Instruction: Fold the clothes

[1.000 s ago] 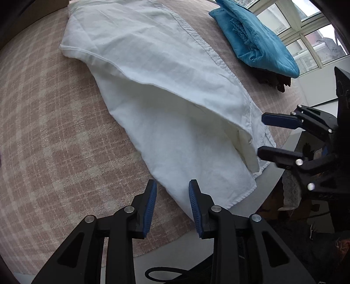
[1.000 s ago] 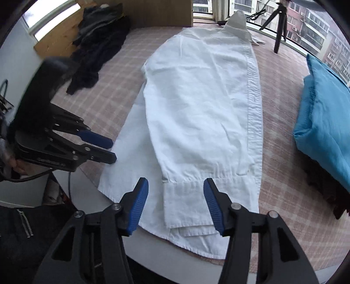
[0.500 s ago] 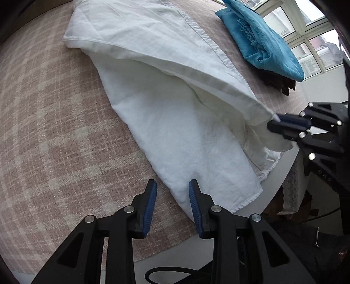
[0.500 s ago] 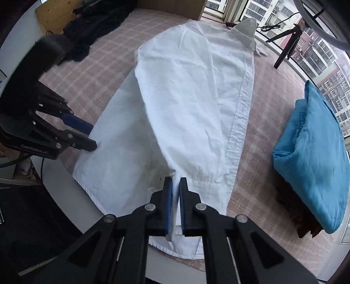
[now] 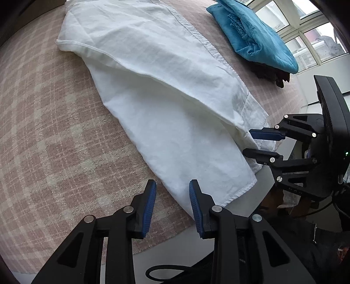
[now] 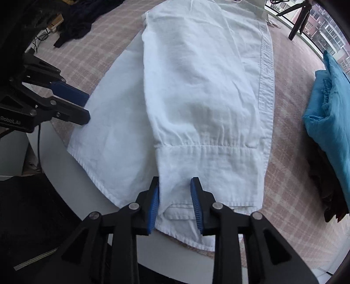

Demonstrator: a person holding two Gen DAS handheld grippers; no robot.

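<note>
A white shirt [image 5: 157,72] lies lengthwise on the pink checked tabletop [image 5: 43,135], a sleeve folded along its top. The shirt also fills the right wrist view [image 6: 196,91]. My left gripper [image 5: 172,192] is open, its tips over the shirt's near hem corner, holding nothing. It shows at the left of the right wrist view [image 6: 85,107]. My right gripper [image 6: 175,192] is open, its jaws astride the sleeve cuff [image 6: 210,170] at the table's near edge. It shows at the right of the left wrist view [image 5: 256,142].
A folded blue garment [image 5: 251,32] lies on a dark one at the far right of the table; it also shows in the right wrist view [image 6: 328,104]. Dark clothes [image 6: 81,19] lie at the back left. The white table rim [image 6: 72,174] runs just below the hem.
My right gripper was shut on the sleeve cuff half a second ago and has opened; the cuff now lies flat on the shirt. The left gripper has barely moved.
</note>
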